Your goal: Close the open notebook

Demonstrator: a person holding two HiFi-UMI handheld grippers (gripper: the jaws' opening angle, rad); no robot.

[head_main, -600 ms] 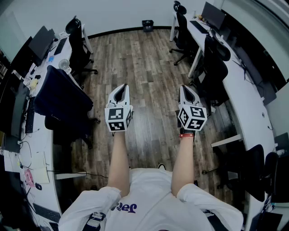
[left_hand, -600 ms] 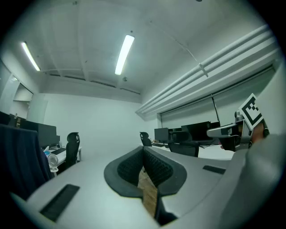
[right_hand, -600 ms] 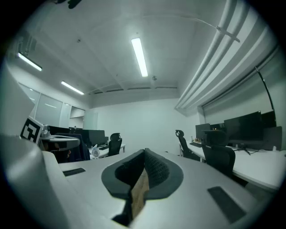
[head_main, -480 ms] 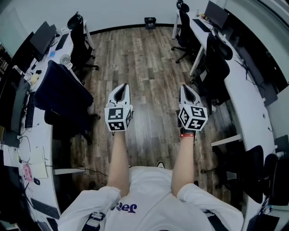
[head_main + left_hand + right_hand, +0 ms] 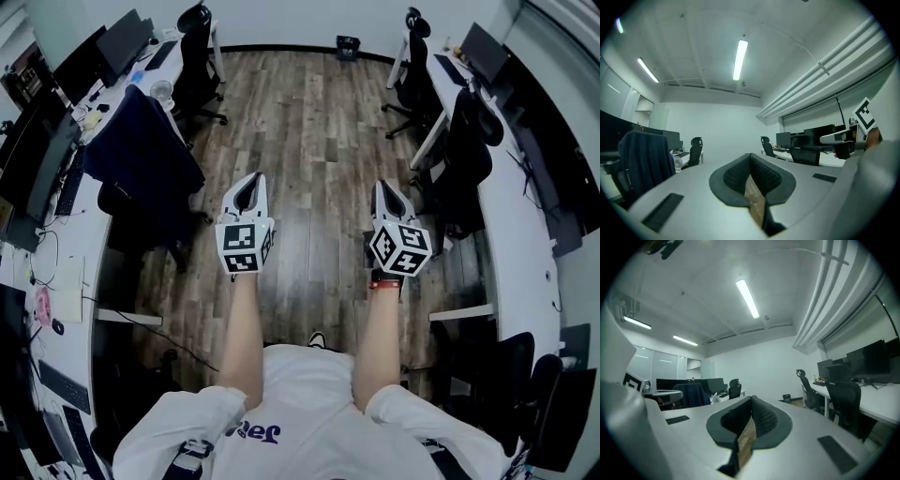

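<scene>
The left gripper (image 5: 248, 183) and right gripper (image 5: 389, 187) hang over the wood floor (image 5: 309, 112), jaws together and empty. Tabletops (image 5: 511, 225) and chairs (image 5: 412, 75) flank that floor.

Only candidate for the notebook (image 5: 67, 289) is a pale, whitish rectangle in the head view, at about 9 o'clock, well out toward the left edge. It lies flat on the white desk (image 5: 98, 272), near that desk's inner edge, long side running roughly 12 to 6 o'clock. The top surface is plain and light, like bare pages. It is too small to make out a spine, a fold or a cover, so open or closed cannot be told. Nothing rests on it or touches it.
</scene>
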